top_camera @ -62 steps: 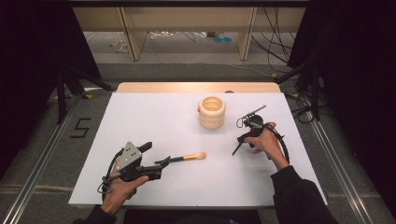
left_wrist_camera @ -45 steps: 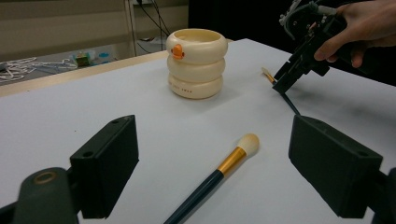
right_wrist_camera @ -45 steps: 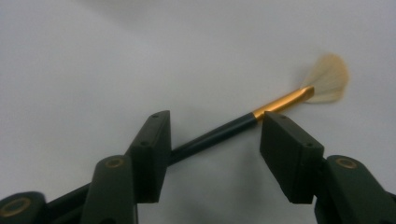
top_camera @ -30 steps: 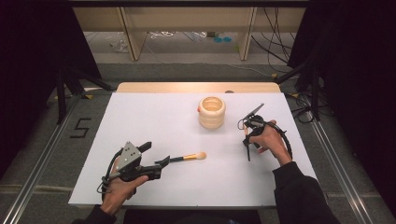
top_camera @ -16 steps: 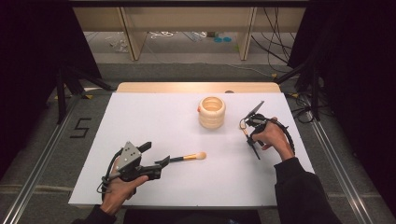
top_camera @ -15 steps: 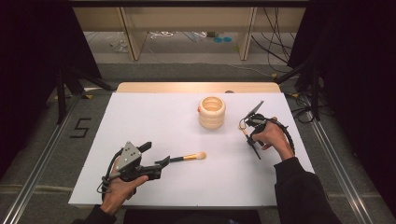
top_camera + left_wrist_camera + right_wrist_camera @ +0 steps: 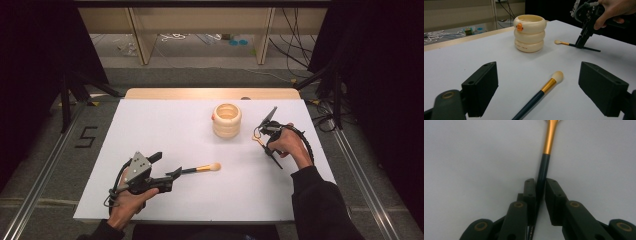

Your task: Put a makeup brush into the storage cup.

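Observation:
A cream ringed holder (image 7: 227,120) with an orange mark (image 7: 519,26) stands upright at the back middle of the white table (image 7: 165,125). A large dark-handled brush (image 7: 202,169) with a gold band and a pale tip lies flat on the table. My left gripper (image 7: 175,174) is open, its jaws on either side of that brush's handle (image 7: 534,98). To the right of the holder, my right gripper (image 7: 267,149) is shut on a thin brush (image 7: 547,145). That thin brush (image 7: 564,43) rests low on the table, tip toward the holder.
A wooden strip (image 7: 210,93) borders the table's far edge. Behind it are shelf legs (image 7: 138,35) and loose cables (image 7: 295,30) on the floor. A "5" (image 7: 86,136) is marked on the floor to the left. Metal rails (image 7: 360,180) run along both sides.
My right gripper has shifted back and to the right, swinging the thin brush so its handle end now points to the near right. The left gripper and the large brush have not moved.

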The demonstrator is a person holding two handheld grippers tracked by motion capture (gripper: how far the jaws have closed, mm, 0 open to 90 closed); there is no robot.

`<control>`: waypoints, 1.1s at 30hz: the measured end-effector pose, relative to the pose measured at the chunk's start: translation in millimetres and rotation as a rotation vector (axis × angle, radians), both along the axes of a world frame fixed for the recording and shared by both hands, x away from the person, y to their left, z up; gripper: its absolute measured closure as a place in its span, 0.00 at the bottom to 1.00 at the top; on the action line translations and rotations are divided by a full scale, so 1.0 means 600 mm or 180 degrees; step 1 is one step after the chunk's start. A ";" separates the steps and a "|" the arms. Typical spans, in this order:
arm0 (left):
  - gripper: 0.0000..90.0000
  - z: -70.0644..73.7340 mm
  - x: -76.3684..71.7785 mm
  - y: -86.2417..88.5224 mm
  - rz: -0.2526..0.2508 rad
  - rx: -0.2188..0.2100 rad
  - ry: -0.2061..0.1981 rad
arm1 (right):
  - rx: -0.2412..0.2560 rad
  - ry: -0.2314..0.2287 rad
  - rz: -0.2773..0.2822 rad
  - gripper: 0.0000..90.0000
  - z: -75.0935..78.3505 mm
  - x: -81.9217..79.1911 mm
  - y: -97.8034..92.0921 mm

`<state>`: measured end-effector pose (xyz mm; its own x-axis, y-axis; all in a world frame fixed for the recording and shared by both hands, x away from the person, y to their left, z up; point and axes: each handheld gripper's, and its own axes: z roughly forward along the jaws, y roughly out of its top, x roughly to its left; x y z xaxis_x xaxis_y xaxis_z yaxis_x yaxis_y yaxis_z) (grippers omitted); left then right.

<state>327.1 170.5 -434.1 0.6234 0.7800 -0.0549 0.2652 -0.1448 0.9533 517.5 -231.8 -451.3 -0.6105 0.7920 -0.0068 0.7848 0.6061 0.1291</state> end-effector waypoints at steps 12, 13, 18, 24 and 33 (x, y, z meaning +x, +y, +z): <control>0.18 0.001 -0.002 0.001 0.0001 0.0000 -0.0004 | -0.0112 0.0067 0.0106 0.92 -0.001 0.005 0.010; 0.18 0.001 -0.002 0.001 0.0011 -0.0014 0.0000 | -0.0116 0.0067 0.0108 0.92 -0.001 0.005 0.011; 0.18 0.001 0.000 0.002 0.0014 -0.0019 0.0010 | -0.0187 0.0060 0.0151 0.92 0.000 0.003 0.016; 0.18 0.002 0.001 0.004 0.0021 -0.0015 0.0004 | -0.0162 0.0089 0.0126 0.92 0.004 0.001 0.015; 0.18 0.002 0.000 0.004 0.0036 -0.0017 0.0010 | 0.0074 -0.0250 0.0157 0.92 0.032 0.004 -0.009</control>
<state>327.4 173.2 -432.9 0.6144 0.7866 -0.0611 0.2698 -0.1368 0.9531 520.0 -237.4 -432.1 -0.6471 0.7614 -0.0381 0.7410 0.6399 0.2036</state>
